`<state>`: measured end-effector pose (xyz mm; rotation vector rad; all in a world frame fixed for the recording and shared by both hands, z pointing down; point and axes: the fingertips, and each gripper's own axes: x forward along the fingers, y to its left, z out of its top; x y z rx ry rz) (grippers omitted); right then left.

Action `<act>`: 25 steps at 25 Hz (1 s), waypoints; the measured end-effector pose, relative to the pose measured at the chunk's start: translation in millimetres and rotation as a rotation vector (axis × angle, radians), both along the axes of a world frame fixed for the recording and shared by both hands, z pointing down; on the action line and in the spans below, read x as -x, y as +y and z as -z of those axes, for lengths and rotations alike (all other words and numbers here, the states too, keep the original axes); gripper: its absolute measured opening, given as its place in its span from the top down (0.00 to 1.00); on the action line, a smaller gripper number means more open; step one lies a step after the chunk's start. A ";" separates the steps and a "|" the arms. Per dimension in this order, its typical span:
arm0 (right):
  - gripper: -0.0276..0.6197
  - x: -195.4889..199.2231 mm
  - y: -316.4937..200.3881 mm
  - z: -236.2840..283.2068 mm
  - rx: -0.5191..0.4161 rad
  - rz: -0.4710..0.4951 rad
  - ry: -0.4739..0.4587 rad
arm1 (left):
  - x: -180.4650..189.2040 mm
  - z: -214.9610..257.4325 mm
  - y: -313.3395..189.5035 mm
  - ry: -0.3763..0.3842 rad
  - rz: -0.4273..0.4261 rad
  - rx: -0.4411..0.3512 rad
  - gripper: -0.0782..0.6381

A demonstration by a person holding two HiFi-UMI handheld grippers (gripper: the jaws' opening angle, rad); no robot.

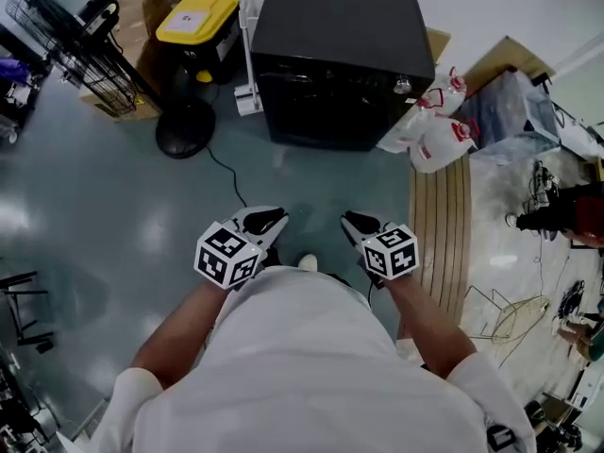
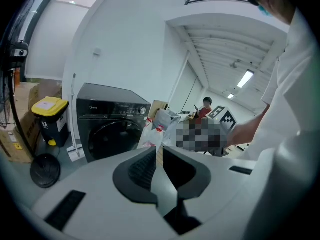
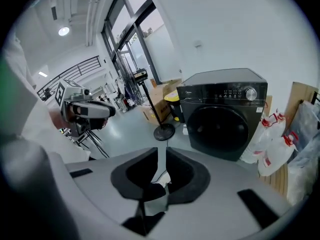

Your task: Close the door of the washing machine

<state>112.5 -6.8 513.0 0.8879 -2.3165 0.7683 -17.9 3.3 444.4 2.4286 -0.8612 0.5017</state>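
The person's arms, in a white shirt (image 1: 311, 376), reach forward with a gripper in each hand. The left gripper (image 1: 267, 222) has its jaws a narrow slit apart with nothing between them, as its own view shows (image 2: 159, 154). The right gripper (image 1: 359, 223) is the same in its view (image 3: 161, 156): a thin gap and no object in it. Both hang side by side over the grey floor (image 1: 113, 215), touching nothing, each tilted downward and pointing ahead.

Just behind and between the two grippers, the tip of a white shoe (image 1: 307, 263) shows on the floor. Beside the right gripper, on its right, lies a slatted wooden board (image 1: 439, 225). Ahead of the left gripper, a black cable (image 1: 226, 173) runs across the floor to a round black stand base (image 1: 184, 128).

Farther ahead, well apart from both grippers, stands the black washing machine (image 1: 335, 55). Its round door (image 3: 220, 129) looks flush with the front panel, also in the left gripper view (image 2: 107, 139). White plastic bags (image 1: 436, 125) with red print lean at the machine's right side, ahead of the right gripper. A yellow-lidded bin (image 1: 196, 22) sits to the machine's left, ahead of the left gripper, and a black wire rack (image 1: 80, 50) stands farther left.
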 end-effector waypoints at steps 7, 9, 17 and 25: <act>0.86 -5.1 18.3 3.9 -0.015 0.022 -0.009 | -9.3 -2.7 15.1 -0.002 0.004 -0.002 0.82; 0.87 -5.2 21.7 6.1 -0.023 0.027 -0.009 | -10.7 -2.5 18.6 -0.003 0.004 -0.004 0.82; 0.88 -4.4 28.3 10.4 -0.040 0.030 -0.025 | -11.7 -1.2 26.9 -0.005 0.001 -0.005 0.82; 0.89 1.1 30.0 11.1 -0.049 0.044 -0.029 | -4.9 -3.0 28.8 -0.011 0.015 -0.005 0.82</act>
